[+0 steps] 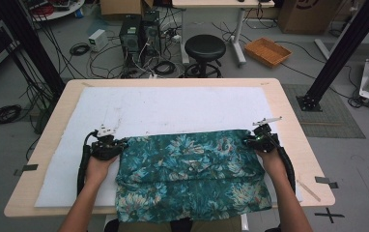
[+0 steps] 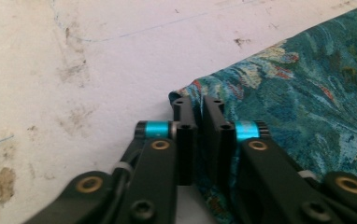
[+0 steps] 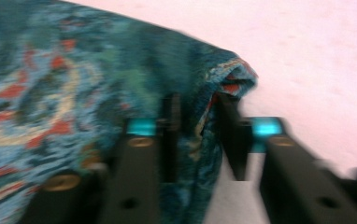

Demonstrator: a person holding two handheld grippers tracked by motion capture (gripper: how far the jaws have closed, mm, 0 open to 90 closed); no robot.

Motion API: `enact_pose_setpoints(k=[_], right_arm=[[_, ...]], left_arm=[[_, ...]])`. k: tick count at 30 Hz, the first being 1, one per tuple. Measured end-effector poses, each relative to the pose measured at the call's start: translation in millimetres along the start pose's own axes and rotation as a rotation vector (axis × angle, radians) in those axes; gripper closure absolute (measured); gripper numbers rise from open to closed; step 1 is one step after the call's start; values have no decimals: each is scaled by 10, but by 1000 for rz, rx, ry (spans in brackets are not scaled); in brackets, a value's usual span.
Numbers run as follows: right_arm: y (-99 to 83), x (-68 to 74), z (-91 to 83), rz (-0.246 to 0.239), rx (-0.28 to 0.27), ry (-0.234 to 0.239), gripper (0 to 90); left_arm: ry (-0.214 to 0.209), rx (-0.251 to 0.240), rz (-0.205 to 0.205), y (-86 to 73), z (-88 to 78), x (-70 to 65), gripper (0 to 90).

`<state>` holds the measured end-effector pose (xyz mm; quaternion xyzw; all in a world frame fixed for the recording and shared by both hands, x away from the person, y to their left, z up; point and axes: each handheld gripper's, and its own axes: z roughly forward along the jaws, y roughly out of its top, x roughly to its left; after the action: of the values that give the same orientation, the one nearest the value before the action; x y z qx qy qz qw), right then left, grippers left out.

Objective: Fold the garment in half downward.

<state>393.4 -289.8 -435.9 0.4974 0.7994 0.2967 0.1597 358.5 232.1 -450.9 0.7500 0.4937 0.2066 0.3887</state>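
A teal cloth with a floral print (image 1: 192,169) lies spread on the white mat (image 1: 173,108), and its near edge hangs over the table's front. My left gripper (image 1: 122,144) sits at the cloth's far left corner. In the left gripper view its jaws (image 2: 199,105) stand close together, pinching the edge of that corner (image 2: 307,93). My right gripper (image 1: 248,140) is at the far right corner. In the blurred right gripper view a bunched fold of cloth (image 3: 50,70) is squeezed between that gripper's (image 3: 197,107) jaws. A hand holds each gripper.
The mat covers most of the light wooden table (image 1: 289,111), with bare stained mat beyond the cloth. Past the table stand a black stool (image 1: 205,48), computer towers (image 1: 139,31), loose cables and an orange tray (image 1: 268,50). Black frame posts rise at both sides.
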Motion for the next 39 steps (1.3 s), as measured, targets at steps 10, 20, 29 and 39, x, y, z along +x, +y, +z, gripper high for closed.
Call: enact_pose_setpoints(k=[10,20,29,39], right_arm=[[125,-67,-34,-24,-89,-60,874],[387,-217,26,12,-132,-100,872],[400,-287,152,43,-152,-148,872],[387,-218,75,41,-128,-126,541]], left_arm=[[-44,-133,-136,238,71,134,871],[-70,-179,-130,512,304,254,871],[-67,-178,-120,552,493,269,870],[-127,-205,-77,543,226,254,525]])
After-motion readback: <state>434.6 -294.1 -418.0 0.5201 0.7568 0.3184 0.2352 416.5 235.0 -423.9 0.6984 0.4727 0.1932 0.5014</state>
